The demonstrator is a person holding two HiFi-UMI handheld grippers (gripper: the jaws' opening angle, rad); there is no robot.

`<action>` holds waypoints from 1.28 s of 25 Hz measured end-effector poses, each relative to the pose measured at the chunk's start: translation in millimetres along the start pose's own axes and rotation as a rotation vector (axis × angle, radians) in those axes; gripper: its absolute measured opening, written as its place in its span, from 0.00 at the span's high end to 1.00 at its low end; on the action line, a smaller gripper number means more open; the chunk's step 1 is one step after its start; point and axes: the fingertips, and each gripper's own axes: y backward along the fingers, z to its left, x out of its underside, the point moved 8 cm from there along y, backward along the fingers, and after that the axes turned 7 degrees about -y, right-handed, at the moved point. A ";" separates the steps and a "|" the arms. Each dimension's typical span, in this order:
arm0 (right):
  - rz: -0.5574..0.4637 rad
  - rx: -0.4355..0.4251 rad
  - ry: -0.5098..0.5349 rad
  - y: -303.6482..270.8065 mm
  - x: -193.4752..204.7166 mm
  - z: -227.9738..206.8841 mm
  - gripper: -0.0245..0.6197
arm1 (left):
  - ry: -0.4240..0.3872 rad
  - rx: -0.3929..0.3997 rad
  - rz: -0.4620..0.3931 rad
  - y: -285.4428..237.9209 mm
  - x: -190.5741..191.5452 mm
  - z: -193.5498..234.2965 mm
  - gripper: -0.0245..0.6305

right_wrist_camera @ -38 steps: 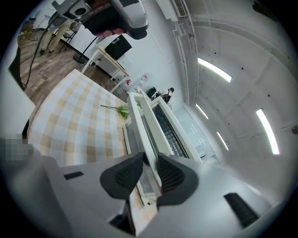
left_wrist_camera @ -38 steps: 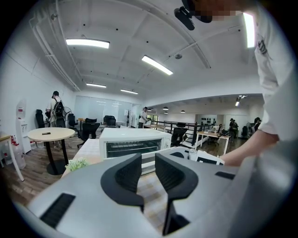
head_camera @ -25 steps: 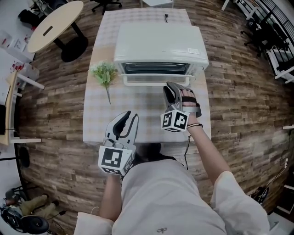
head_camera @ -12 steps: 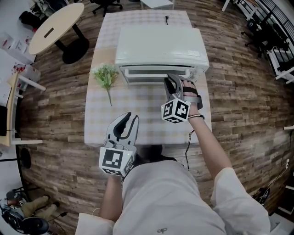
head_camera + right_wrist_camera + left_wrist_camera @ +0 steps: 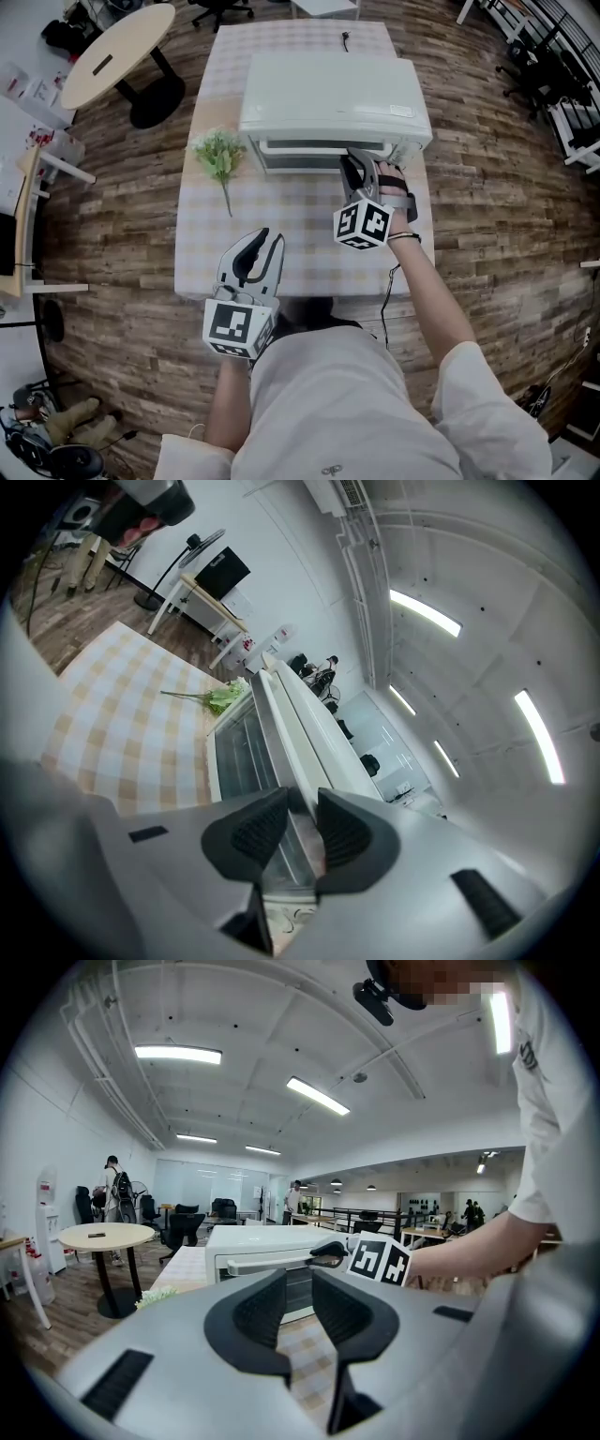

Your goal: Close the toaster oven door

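The toaster oven (image 5: 328, 94) sits on the far half of the table (image 5: 281, 253), its back near the far edge and its front facing the person. Its door (image 5: 300, 157) stands nearly upright against the front. No view settles whether it has met the body fully.

The right gripper (image 5: 356, 161) is at the right end of the door, up by its top edge. In the right gripper view, the handle (image 5: 281, 742) runs as a white bar straight in between the jaws, and the two pads (image 5: 258, 832) sit against it on either side. The gripper is closed on the handle, with the jaws fairly wide for it. The glass of the door lies just to the left of the bar.

The left gripper (image 5: 265, 239) hangs over the near part of the table, close to the near edge and well apart from the oven. Its jaws stand a little apart with nothing between them. Only the checked cloth shows through the gap in the left gripper view.

A green sprig (image 5: 217, 155) lies on the table near the left edge, just beside the oven's front left corner.
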 end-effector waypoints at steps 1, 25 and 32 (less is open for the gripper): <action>0.000 0.001 -0.001 -0.1 0.1 0.2 0.81 | -0.001 0.001 -0.001 -0.3 -0.1 0.3 0.84; 0.055 0.109 -0.022 32.8 -18.1 -0.9 0.81 | -0.024 0.029 -0.043 55.0 0.1 18.9 0.84; 0.127 0.146 -0.085 77.7 -29.3 17.3 0.81 | -0.035 0.120 -0.056 77.2 1.2 34.2 0.84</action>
